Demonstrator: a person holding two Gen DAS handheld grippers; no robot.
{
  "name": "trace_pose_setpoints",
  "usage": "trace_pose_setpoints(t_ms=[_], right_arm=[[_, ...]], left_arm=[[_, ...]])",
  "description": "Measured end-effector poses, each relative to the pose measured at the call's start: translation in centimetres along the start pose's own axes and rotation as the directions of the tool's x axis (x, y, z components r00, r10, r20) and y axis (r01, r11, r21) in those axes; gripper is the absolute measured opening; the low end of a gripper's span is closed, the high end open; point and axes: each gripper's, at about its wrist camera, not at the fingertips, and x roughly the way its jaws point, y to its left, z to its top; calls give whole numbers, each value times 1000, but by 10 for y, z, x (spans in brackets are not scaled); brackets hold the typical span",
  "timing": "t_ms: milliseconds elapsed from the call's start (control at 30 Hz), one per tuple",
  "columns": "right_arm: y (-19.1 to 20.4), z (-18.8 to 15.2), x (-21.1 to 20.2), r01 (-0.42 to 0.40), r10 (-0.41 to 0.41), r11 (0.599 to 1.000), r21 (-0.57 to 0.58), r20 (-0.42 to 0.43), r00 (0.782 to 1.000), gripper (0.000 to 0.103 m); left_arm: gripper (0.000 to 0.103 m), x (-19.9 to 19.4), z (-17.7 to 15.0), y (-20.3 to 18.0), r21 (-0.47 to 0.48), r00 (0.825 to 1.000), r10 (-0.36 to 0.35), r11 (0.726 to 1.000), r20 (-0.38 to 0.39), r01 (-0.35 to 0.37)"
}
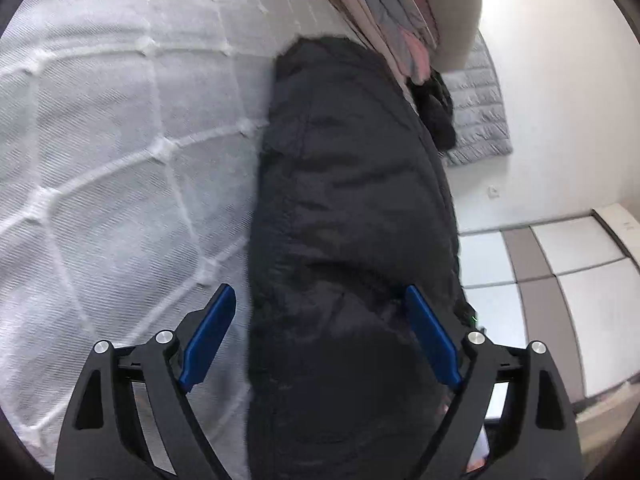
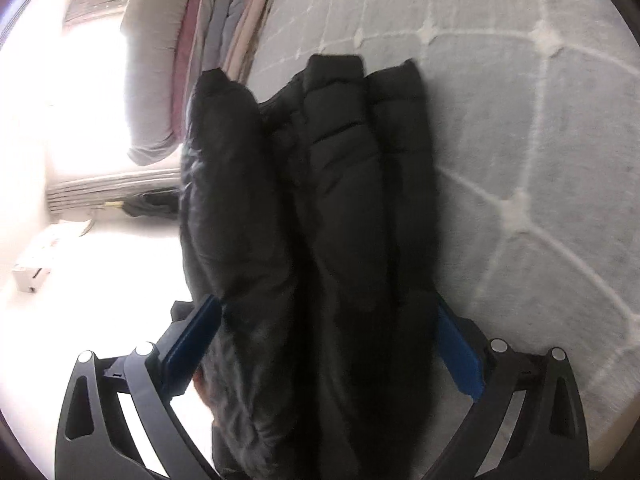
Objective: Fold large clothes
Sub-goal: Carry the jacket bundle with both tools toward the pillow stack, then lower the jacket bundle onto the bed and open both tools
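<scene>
I find my left gripper (image 1: 320,332) spread wide, its blue pads (image 1: 208,340) standing either side of a black padded jacket (image 1: 352,220); the left pad hangs clear over the bedding, while the right pad sits against or just behind the jacket's edge, and I cannot tell whether it touches. My right gripper (image 2: 326,352) is likewise spread wide, the bundled black padded jacket (image 2: 320,220) filling the gap between its pads (image 2: 460,356); the cloth crowds both pads, but I see no squeeze on it. In the right wrist view the jacket lies in long quilted rolls side by side, folded lengthwise, running away from the gripper. It rests on a pale grey quilted bedspread (image 1: 120,120) stitched in a raised white grid, close to the edge of the bed. Beyond the jacket's far end lies a stack of folded bedding (image 1: 400,20) in pink, grey and beige. In the left wrist view, a white wall (image 1: 560,100), a grey textured cloth (image 1: 480,120) hanging on it, and white and grey cabinet panels (image 1: 560,264) lie past the bed. The right wrist view is washed out by bright light on its left side.
</scene>
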Motion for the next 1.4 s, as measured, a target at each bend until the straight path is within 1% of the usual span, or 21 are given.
trace_pose_setpoints(t_ms=[100, 200, 233, 267, 367, 433, 500, 633, 833, 933, 1000, 1033, 1067, 1100, 1167, 1200, 1233, 1300, 1333, 1367, 1400], right_arm=[[5, 3, 13, 13, -14, 1000, -23, -40, 999, 97], [27, 11, 36, 18, -24, 995, -93, -62, 998, 96], [32, 6, 38, 41, -49, 991, -124, -60, 997, 92], [39, 3, 45, 54, -64, 985, -162, -56, 996, 81], [58, -1, 46, 65, -69, 971, -228, -9, 998, 49], [75, -2, 46, 68, -66, 961, -267, 16, 998, 42], [94, -1, 51, 75, -69, 946, -314, 29, 997, 39], [131, 1, 81, 32, -25, 917, -397, 23, 999, 39], [196, 39, 178, -24, 11, 891, -454, -30, 999, 39], [213, 61, 218, -29, 4, 888, -460, -56, 998, 39], [218, 73, 255, -9, -28, 886, -463, -72, 997, 39], [218, 73, 274, 16, -57, 885, -465, -75, 996, 44], [212, 78, 296, 58, -105, 887, -457, -78, 991, 52], [205, 82, 312, 84, -136, 892, -444, -87, 987, 60], [191, 87, 333, 66, -118, 911, -406, -105, 987, 77], [184, 89, 333, 52, -101, 919, -390, -107, 989, 78], [179, 92, 330, 38, -83, 922, -384, -103, 991, 78], [172, 90, 311, 46, -86, 922, -384, -88, 992, 78], [180, 96, 319, 57, -92, 923, -380, -76, 993, 80], [179, 93, 304, 97, -122, 921, -377, -44, 992, 84], [182, 92, 291, 142, -158, 913, -383, -12, 987, 85]], left_arm=[[87, 22, -5, -10, 47, 998, 7, 999, -65, -4], [86, 28, -10, -17, 88, 998, 33, 996, -46, -29], [79, 27, -12, -23, 127, 998, 56, 990, -18, -53], [66, 24, -14, -29, 162, 997, 78, 984, 8, -78], [46, 12, -17, -49, 268, 987, 129, 951, 99, -151], [40, 1, -17, -57, 296, 981, 137, 940, 134, -172], [36, -16, -11, -64, 317, 974, 144, 928, 175, -194], [36, -68, 11, -70, 339, 954, 144, 912, 264, -231], [36, -138, 70, -54, 330, 908, 189, 888, 373, -320], [36, -163, 112, -21, 276, 900, 203, 906, 386, -323], [38, -163, 134, 0, 230, 900, 223, 918, 376, -323], [41, -164, 146, 19, 189, 897, 251, 923, 363, -335], [49, -161, 155, 39, 144, 892, 291, 923, 346, -357], [55, -158, 158, 62, 93, 895, 306, 931, 324, -352], [69, -165, 154, 87, 25, 906, 261, 958, 334, -286], [72, -169, 151, 93, 5, 900, 256, 961, 353, -276], [77, -173, 147, 94, -6, 889, 272, 957, 368, -290], [79, -184, 138, 88, -9, 861, 321, 938, 395, -345], [81, -191, 129, 81, -18, 827, 365, 918, 429, -396], [84, -196, 119, 72, -36, 779, 429, 884, 458, -466], [85, -199, 106, 68, -46, 743, 472, 856, 475, -514]])
